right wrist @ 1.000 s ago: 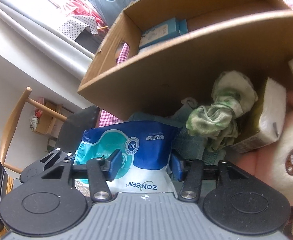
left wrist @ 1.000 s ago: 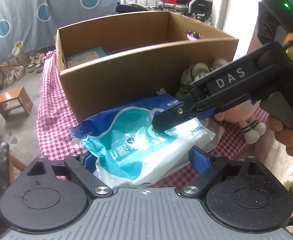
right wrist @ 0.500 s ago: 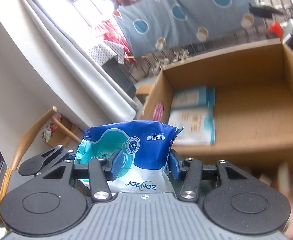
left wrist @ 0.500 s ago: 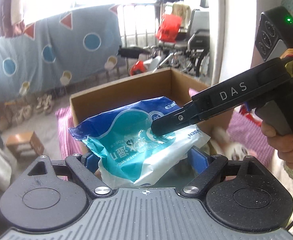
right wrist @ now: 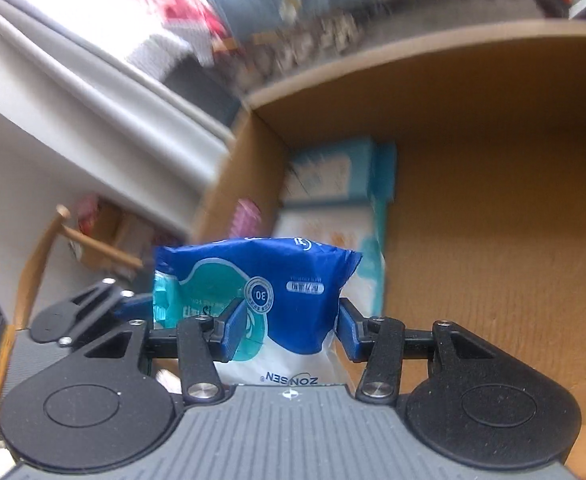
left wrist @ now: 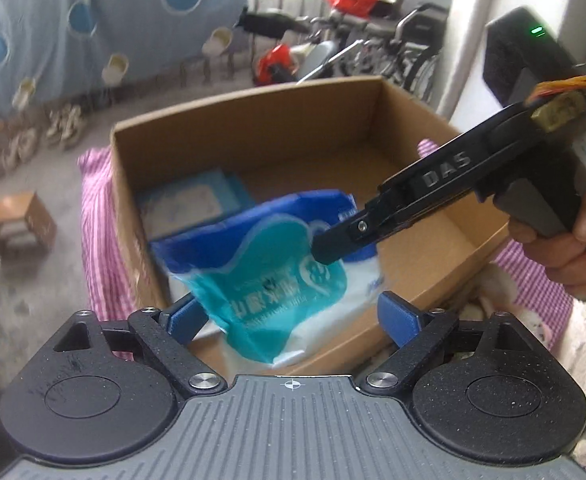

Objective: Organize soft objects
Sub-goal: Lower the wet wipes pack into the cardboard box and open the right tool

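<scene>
Both blue-padded right claw (right wrist: 289, 330) fingers pinch ZONSEN wipes pack (right wrist: 261, 300); left claw (left wrist: 289, 316) gapes wide.

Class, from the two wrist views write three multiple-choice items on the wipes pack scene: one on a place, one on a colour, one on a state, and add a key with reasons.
1. Where is the wipes pack?
A. Flat on the checked cloth
B. Held over the open cardboard box
C. On the wooden stool

2. What colours is the pack's wrapper?
A. Red and yellow
B. Black and grey
C. Blue, teal and white

3. How is the right gripper?
A. Shut on the pack
B. Open and apart from it
C. Out of view

Key: 1 B, the box floor shows behind and beneath the pack. 2 C, both views show a blue top, teal middle and white base. 3 A, its blue pads press both sides of the pack, while the left gripper stands wide around it.
</scene>
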`<state>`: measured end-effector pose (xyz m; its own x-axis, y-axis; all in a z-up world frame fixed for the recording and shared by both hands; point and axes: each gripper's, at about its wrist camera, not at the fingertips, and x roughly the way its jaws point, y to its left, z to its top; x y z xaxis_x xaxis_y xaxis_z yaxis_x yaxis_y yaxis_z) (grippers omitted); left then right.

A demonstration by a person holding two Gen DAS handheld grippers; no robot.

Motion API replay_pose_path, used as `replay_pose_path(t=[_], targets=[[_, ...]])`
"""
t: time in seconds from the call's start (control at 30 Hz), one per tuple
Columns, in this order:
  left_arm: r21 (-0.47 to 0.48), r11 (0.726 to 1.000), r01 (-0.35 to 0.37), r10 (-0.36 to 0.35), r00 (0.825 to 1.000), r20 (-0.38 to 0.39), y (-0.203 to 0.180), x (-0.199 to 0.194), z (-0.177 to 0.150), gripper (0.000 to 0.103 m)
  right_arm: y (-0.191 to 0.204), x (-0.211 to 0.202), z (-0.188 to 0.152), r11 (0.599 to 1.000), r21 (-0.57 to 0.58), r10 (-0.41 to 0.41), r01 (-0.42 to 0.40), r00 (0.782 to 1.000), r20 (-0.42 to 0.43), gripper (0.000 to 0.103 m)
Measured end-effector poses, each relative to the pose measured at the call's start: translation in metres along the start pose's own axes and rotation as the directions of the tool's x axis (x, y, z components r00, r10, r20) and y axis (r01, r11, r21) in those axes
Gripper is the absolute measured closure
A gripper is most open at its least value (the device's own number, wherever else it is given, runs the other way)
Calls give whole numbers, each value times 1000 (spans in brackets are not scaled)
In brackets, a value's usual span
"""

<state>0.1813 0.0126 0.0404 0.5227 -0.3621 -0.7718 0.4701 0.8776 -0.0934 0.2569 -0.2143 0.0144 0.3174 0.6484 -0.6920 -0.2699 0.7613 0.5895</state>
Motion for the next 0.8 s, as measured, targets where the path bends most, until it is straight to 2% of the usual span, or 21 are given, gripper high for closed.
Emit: replay_pose_path(t=[0.07, 0.2, 0.3, 0.5, 0.8], targets=[[-36, 999, 16, -16, 1000, 7, 7, -3, -7, 7, -13, 20, 3, 999, 29, -16, 18, 997, -77, 51], [-66, 997, 34, -30, 998, 55, 16, -22, -18, 6, -32, 52, 6, 998, 41, -40, 50, 976, -216, 50], [-84, 996, 36, -26, 992, 122, 20, -37, -27, 4, -34, 58, 11, 997, 18, -72, 79, 971, -230, 50], [-153, 986, 62, -26, 973, 230, 32, -57, -52, 2, -20, 54, 38, 990, -81, -124, 112, 981, -150, 50], [-234, 970, 65, -3, 967, 255, 53, -66, -73, 2, 7, 126, 51, 971, -203, -179, 128, 951, -253, 50]])
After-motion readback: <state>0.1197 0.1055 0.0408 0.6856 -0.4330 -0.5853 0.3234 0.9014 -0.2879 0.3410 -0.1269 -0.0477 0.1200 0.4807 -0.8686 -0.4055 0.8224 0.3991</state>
